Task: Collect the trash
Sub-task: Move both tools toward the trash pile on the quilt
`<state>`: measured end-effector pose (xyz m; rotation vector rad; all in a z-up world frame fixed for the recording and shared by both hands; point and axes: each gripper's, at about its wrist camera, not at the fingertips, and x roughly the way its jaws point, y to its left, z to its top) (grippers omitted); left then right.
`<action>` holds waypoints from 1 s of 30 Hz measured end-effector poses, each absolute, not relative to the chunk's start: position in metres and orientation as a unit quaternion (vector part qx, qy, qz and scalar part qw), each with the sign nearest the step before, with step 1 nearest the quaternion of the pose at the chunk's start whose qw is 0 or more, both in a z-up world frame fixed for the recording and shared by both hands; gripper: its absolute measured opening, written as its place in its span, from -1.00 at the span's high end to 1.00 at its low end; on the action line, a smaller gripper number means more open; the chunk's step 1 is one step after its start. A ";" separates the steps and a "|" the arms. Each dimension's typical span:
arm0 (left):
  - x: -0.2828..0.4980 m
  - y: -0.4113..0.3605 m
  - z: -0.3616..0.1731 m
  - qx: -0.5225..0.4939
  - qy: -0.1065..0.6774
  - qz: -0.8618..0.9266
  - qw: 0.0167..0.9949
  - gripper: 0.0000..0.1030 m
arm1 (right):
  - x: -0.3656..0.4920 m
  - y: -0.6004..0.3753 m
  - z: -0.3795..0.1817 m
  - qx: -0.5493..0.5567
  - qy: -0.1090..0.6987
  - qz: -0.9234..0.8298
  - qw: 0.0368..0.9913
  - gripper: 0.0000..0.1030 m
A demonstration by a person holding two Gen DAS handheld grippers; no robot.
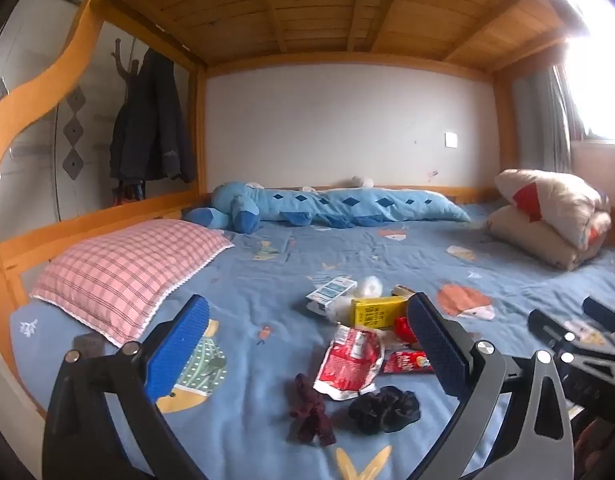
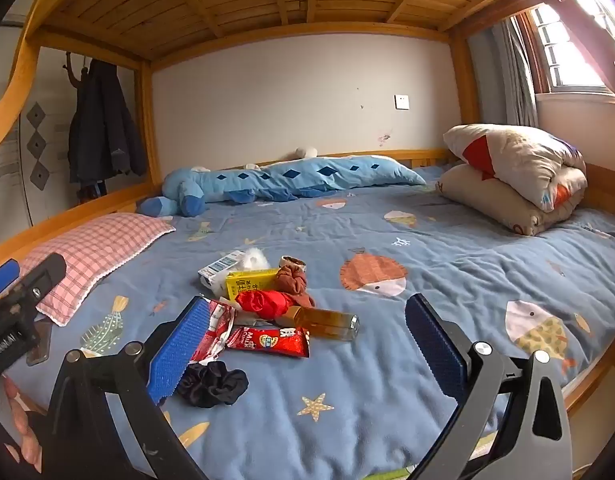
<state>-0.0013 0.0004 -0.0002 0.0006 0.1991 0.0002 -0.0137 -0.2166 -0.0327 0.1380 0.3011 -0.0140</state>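
Note:
A heap of trash lies mid-bed on the blue sheet: a torn red and white wrapper [image 1: 349, 360], a red snack packet [image 2: 269, 342], a yellow carton [image 1: 377, 311], a white and blue box [image 1: 330, 292], white tissue [image 1: 369, 287], a red crumpled bag [image 2: 263, 302] and an amber glass bottle [image 2: 327, 322]. A black scrunchie [image 1: 383, 408] and a maroon scrunchie [image 1: 311, 410] lie in front, a brown one [image 2: 293, 280] on the heap. My left gripper [image 1: 307, 344] is open above the heap's near side. My right gripper [image 2: 307, 344] is open and empty, just right of it.
A pink checked pillow [image 1: 127, 272] lies at the left. A long blue plush toy [image 1: 331, 206] lies along the far wall. A folded quilt [image 2: 515, 172] sits at the far right. The wooden bunk frame [image 1: 195, 128] surrounds the bed. A dark phone [image 2: 39, 344] lies near the pillow.

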 end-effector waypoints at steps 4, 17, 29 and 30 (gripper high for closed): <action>-0.003 0.008 -0.003 0.001 0.113 -0.011 0.994 -0.92 | -0.019 -0.214 -0.034 0.067 0.134 -0.004 0.989 -0.84; 0.004 0.005 -0.017 0.027 0.117 0.021 0.993 -0.92 | -0.013 -0.210 -0.039 0.080 0.150 0.003 0.985 -0.84; 0.019 0.027 -0.047 0.040 0.149 0.008 0.988 -0.92 | -0.014 -0.199 -0.050 0.068 0.127 0.035 0.989 -0.84; 0.024 0.032 -0.052 0.024 0.164 0.001 0.986 -0.92 | -0.011 -0.197 -0.052 0.068 0.134 0.045 0.988 -0.84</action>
